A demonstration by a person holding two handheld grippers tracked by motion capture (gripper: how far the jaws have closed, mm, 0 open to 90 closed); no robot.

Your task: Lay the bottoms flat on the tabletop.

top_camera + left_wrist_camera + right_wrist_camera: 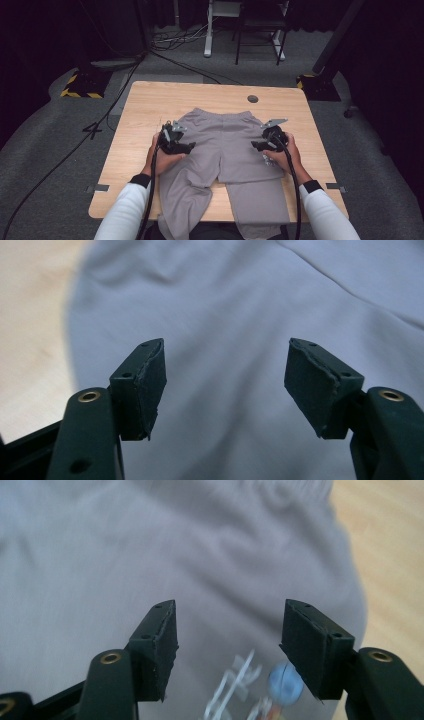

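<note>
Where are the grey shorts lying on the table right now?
In the high view, the grey shorts lie flat mid-table, waistband away from the person, legs reaching the near edge. The left tongs and right tongs hover open over their two sides.

The light wooden surface has a small dark round hole near its far edge. It stands on a grey carpet floor crossed by black cables. Beyond it are yellow-and-black striped stand bases and white and black furniture legs.
</note>
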